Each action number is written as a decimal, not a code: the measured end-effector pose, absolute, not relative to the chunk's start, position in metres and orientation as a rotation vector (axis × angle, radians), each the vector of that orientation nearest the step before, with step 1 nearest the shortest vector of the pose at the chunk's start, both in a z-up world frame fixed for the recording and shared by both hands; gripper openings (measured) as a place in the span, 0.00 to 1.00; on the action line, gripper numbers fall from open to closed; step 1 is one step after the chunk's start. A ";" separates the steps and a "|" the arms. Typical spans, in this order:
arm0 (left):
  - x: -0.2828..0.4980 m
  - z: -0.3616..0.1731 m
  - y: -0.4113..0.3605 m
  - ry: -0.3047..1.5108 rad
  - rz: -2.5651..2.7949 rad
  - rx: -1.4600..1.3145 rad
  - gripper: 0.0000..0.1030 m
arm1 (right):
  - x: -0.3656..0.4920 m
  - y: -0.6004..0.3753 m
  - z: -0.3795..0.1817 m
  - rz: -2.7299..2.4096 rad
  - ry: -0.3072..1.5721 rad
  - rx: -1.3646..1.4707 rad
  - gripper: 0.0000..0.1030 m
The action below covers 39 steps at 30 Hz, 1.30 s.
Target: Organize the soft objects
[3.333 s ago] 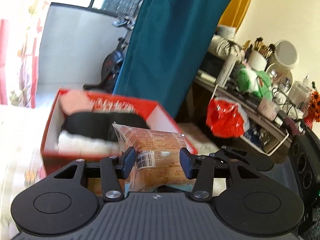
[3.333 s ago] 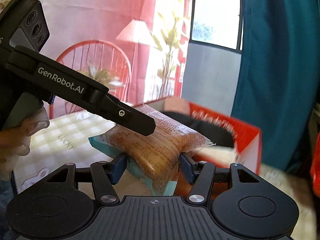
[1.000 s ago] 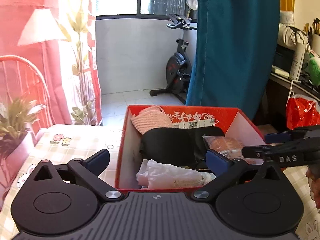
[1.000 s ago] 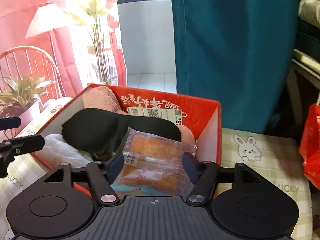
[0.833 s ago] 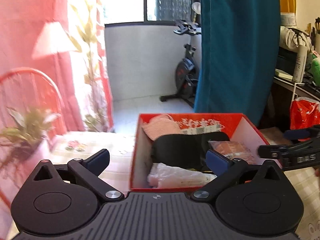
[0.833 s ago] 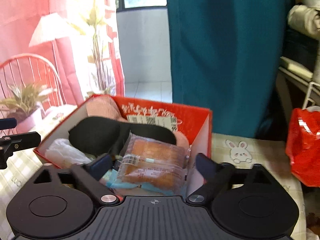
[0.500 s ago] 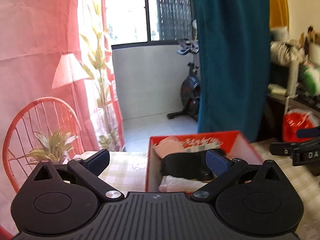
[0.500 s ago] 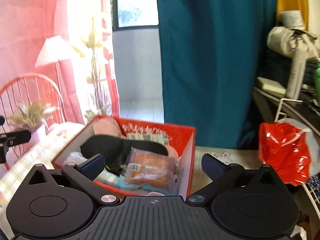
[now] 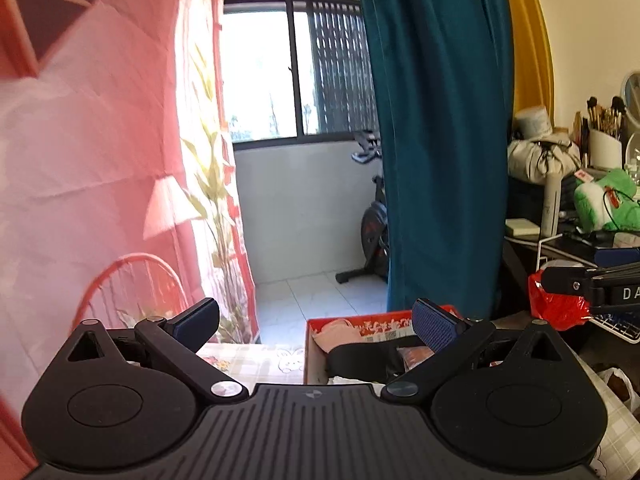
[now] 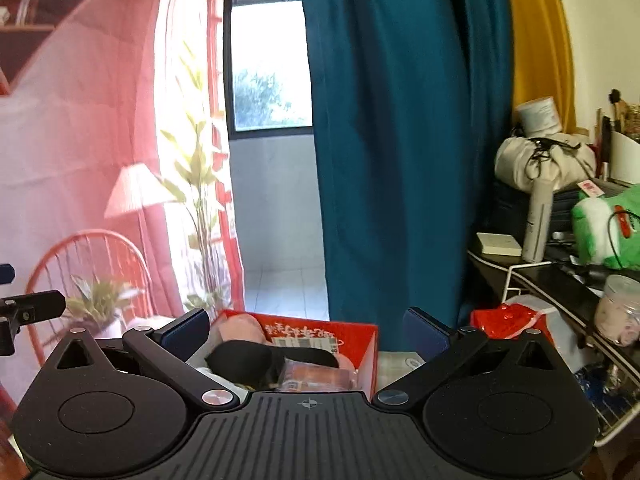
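A big teal cloth curtain [image 10: 396, 152] hangs at the far side of the room, with a pink printed sheet [image 10: 80, 152] on the left. Near it, on a table with a pale checked cloth [image 9: 248, 360], sits a red cardboard box [image 10: 366, 354]. Inside lie a black padded sleep mask [image 10: 240, 358], a soft pink knitted thing [image 10: 240, 328] at the far end, and an orange snack in a clear wrapper [image 10: 316, 378] on the near right.

The left gripper [image 9: 316, 322] is up high and tips a little down. Its blue pads are wide apart with nothing between them. The box is low and to its right.

The right gripper [image 10: 307, 330] also tips a little down. Its jaws have just been opening and now stand wide, with nothing in them. The box lies below and just ahead, between its fingers.
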<state>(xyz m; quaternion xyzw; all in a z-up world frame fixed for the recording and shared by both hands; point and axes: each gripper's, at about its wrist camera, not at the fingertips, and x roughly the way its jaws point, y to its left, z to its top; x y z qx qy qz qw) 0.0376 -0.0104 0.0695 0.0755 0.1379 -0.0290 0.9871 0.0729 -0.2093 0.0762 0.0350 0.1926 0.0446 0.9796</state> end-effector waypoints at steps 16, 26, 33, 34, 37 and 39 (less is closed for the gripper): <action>-0.008 0.063 -0.011 0.242 0.012 0.178 1.00 | 0.007 -0.191 0.084 0.086 0.343 0.066 1.00; -0.011 0.065 -0.002 0.240 -0.007 0.123 1.00 | 0.003 -0.177 0.083 0.106 0.342 0.048 1.00; -0.012 0.066 -0.003 0.234 -0.015 0.119 1.00 | 0.004 -0.180 0.083 0.097 0.348 0.061 1.00; -0.012 0.066 -0.003 0.235 -0.016 0.118 1.00 | 0.004 -0.181 0.083 0.096 0.349 0.064 1.00; -0.013 0.065 -0.003 0.237 -0.018 0.118 1.00 | 0.004 -0.182 0.083 0.092 0.352 0.070 1.00; -0.013 0.065 -0.003 0.238 -0.021 0.118 1.00 | 0.004 -0.183 0.083 0.089 0.352 0.073 1.00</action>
